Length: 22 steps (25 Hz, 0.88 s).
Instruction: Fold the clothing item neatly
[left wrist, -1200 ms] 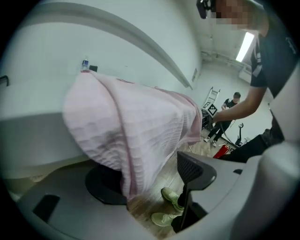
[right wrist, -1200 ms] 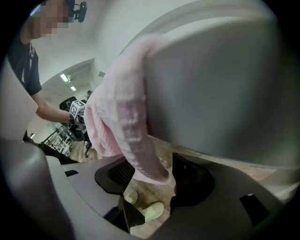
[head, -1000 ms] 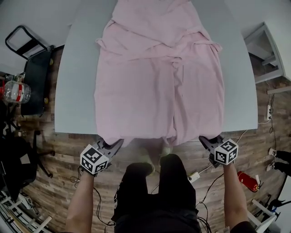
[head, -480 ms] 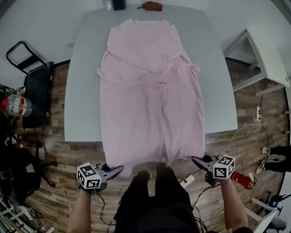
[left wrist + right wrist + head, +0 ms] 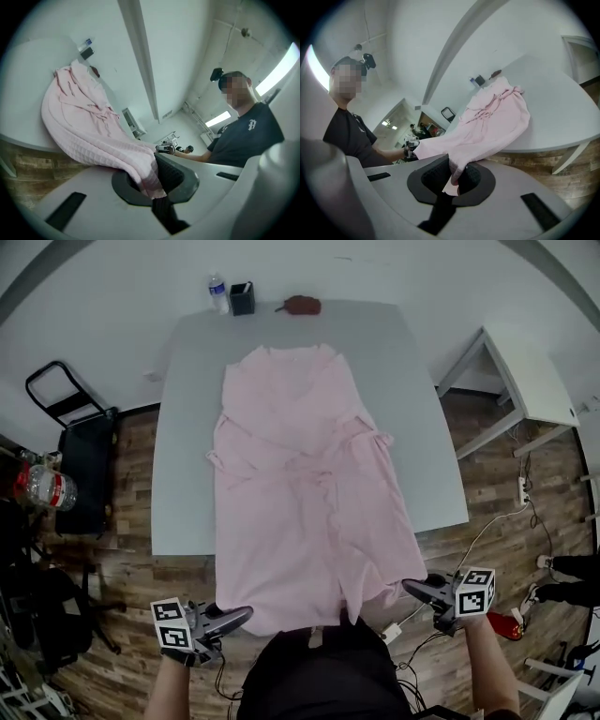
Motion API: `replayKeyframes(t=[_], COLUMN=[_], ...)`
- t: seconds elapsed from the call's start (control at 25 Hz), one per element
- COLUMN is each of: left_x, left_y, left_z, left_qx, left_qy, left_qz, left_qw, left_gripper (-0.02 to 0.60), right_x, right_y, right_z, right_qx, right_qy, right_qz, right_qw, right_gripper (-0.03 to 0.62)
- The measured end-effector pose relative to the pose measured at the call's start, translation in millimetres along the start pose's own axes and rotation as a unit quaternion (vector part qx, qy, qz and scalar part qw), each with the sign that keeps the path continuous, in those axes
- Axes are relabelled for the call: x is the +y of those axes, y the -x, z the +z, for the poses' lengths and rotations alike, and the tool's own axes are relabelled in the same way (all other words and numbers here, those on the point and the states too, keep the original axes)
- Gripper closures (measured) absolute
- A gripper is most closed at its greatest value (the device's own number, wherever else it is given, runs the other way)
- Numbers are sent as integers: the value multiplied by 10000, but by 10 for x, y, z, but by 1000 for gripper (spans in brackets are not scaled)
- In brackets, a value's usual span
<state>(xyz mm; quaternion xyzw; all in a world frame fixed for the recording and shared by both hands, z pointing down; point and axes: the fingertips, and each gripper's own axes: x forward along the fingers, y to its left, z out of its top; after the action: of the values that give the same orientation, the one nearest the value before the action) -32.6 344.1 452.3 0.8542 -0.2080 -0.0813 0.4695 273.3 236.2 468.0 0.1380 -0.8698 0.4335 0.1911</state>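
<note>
Both hands have just come up and back toward the person, and the near hem of the pink robe (image 5: 300, 493), which a second ago drooped over the front edge of the bench (image 5: 183, 427), is now lifted clear of it and stretched between the two tools. The left gripper (image 5: 242, 614) has its fingers (image 5: 174, 174) clenched on the left hem corner, and the right gripper (image 5: 411, 587) is pinched just as tightly on the right corner. The rest of the robe lies flat along the bench, collar toward the far end, near a water bottle (image 5: 217, 293) and a dark cup (image 5: 242, 298). To me this looks like the start of the first fold, the hem ready to be carried over toward the collar.
</note>
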Motion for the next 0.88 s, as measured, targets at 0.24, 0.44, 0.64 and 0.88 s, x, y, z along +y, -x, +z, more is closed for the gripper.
replayKeyframes(t=[0.24,0.44,0.64,0.88], left_x=[169,424,709,1355], left_y=[82,6,-185,-277], left_z=[783,1462,2051,2754], left_qx=[-575,-602,-757,-1097], left_qy=[-149,-422,-369,70], left_qz=[441,711,709,917], left_qw=[9973,9948,9939,9897], left_gripper=[569,569,569,569], right_x=[35,-70,-345,-869], right_y=[-55,-250,-547,-1003], right_z=[614,1256,1868,2543], right_qx=[-413,-448,-265,276], right_qy=[454,925,1124,1244], right_qz=[-171,-345,-287,-139], right_qw=[9980,9941,9929,9918], right_gripper=[567,566,566,566])
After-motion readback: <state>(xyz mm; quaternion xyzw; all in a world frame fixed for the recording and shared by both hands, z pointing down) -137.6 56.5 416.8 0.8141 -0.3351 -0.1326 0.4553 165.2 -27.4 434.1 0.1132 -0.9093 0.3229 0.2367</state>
